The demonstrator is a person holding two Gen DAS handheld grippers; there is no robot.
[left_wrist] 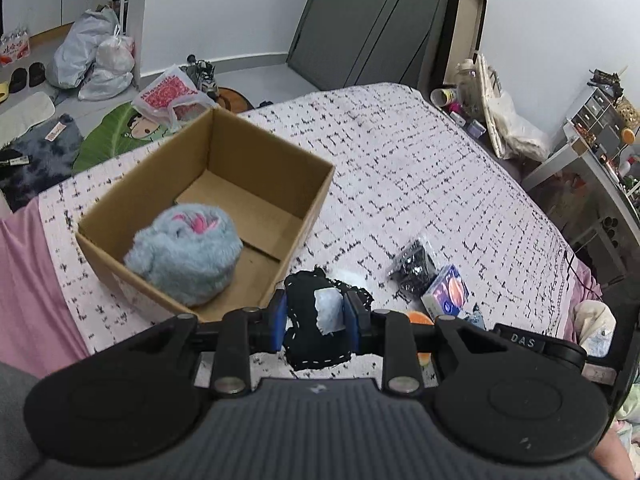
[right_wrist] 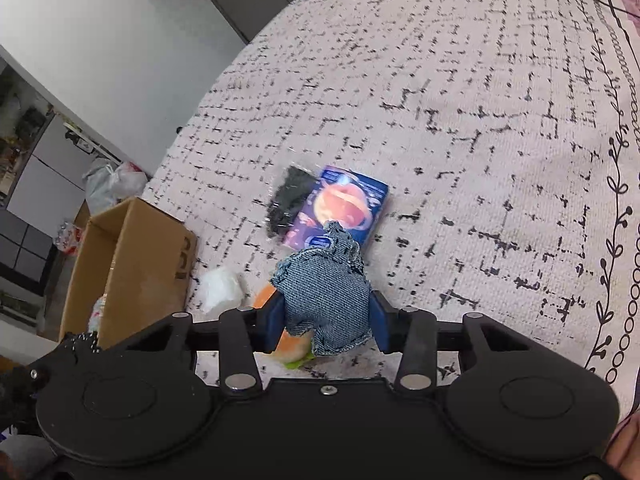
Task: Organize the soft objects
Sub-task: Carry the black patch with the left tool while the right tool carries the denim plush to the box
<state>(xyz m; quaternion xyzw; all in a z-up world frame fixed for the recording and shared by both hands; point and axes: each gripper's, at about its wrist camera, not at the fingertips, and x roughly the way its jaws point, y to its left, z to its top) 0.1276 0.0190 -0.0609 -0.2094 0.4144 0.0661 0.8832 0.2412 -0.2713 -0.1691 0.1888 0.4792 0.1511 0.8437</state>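
We see a fluffy blue plush lying alone inside the cardboard box on the bed. Beside the box, our left gripper clamps a black pouch; our right gripper clasps a denim pouch.

A plush toy lies in the cardboard box on the bed.

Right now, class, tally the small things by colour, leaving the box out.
Black: 2 (black pouch, packet)
Blue: 3 (plush, denim pouch, pack)
White: 1 (wad)
Orange: 1 (item)
Total: 7
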